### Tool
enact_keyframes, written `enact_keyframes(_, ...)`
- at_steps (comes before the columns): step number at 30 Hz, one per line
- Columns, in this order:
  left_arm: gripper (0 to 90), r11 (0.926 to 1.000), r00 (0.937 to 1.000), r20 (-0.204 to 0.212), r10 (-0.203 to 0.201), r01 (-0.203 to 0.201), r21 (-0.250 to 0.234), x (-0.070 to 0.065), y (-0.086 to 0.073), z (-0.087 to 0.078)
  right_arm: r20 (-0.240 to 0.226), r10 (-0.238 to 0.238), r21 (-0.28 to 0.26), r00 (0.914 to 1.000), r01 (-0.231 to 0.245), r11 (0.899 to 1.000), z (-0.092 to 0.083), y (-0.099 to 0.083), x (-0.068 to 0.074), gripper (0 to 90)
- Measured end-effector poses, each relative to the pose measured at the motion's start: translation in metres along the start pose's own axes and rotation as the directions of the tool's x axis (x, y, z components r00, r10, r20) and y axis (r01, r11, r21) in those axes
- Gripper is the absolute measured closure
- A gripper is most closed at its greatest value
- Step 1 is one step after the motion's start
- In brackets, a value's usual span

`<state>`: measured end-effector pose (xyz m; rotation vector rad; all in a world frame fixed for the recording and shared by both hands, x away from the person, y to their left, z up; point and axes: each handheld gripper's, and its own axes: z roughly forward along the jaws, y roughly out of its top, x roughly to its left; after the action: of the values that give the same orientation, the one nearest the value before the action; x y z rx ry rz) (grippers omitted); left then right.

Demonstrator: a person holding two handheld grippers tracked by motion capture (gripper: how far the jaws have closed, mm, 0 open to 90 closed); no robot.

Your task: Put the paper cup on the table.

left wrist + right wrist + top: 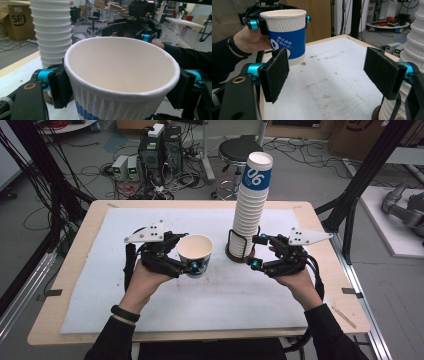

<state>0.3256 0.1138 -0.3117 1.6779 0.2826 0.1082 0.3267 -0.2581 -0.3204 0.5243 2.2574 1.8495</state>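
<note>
A white ribbed paper cup (196, 246) with a blue band is held upright over the white mat, left of centre. My left gripper (190, 252) is shut on it, one pad on each side just under the rim (120, 65). A tall stack of the same cups (250, 205) stands in a dark wire holder (235, 252) right of centre. Just right of the holder's foot, my right gripper (256, 252) is open. Nothing lies between its pads (329, 73), and the stack (417, 50) rises just beyond its right pad. The held cup (287, 32) is seen across the mat.
The white mat (150, 295) covers most of the wooden table (75, 270). A black stool (237, 150) and electronics boxes with cables (155, 155) stand on the floor beyond the far edge. Black frame posts (350, 195) rise at the right.
</note>
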Motion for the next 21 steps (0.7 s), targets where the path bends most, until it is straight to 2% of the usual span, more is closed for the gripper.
enact_keyframes(8,21.8,0.9999,0.9978,-0.065,-0.006,0.006,-0.009,0.009,-0.003,-0.012,0.005,0.006,0.003,1.0,-0.006,1.0,-0.001,0.0,-0.001,20.8)
enact_keyframes(14,21.8,0.9999,0.9912,-0.132,-0.003,0.001,-0.01,0.016,-0.006,-0.023,0.009,0.003,0.004,1.0,-0.003,1.0,-0.001,0.0,-0.002,20.8)
enact_keyframes(21,21.7,0.9999,0.9822,-0.188,-0.006,0.003,-0.016,0.024,-0.01,-0.035,0.01,0.006,0.007,0.9999,-0.006,1.0,-0.001,0.0,-0.002,20.8)
